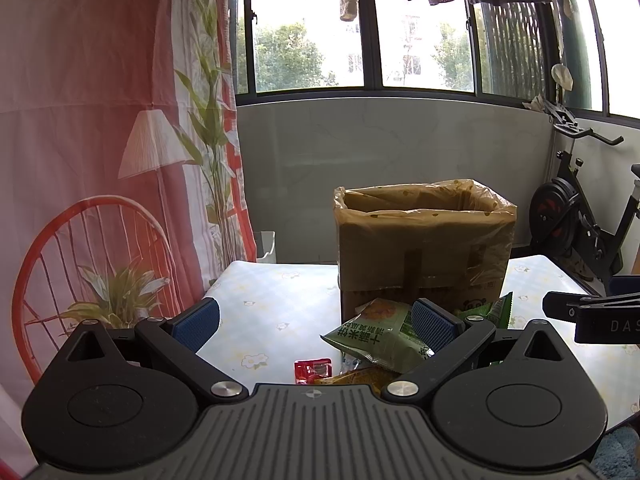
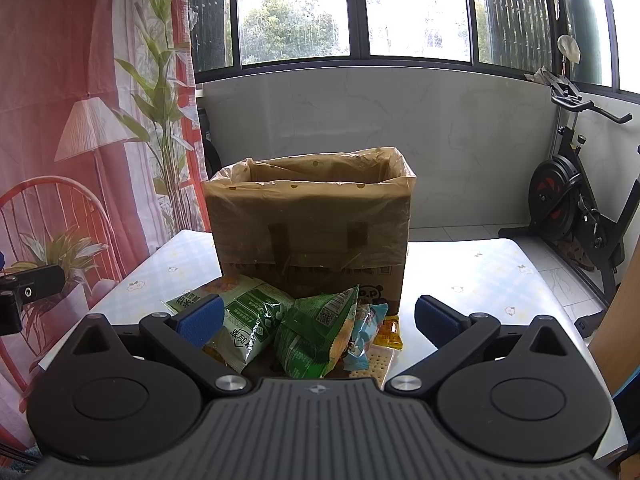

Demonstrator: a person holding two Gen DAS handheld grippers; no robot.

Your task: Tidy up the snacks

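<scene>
While both tongs, left (image 1: 314,322) and right (image 2: 320,320), stand apart and empty, snack packets (image 2: 288,328) await pickup; next, grasp one for the lined box (image 2: 312,216).

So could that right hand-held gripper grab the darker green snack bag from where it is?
Probably yes. The right hand-held gripper is open, and the green snack bag lies on top of the pile right between its fingers, with nothing covering it. The lined box stands behind, out of the way.

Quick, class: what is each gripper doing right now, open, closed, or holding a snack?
Left gripper: open, holding nothing.
Right gripper: open, holding nothing.
</scene>
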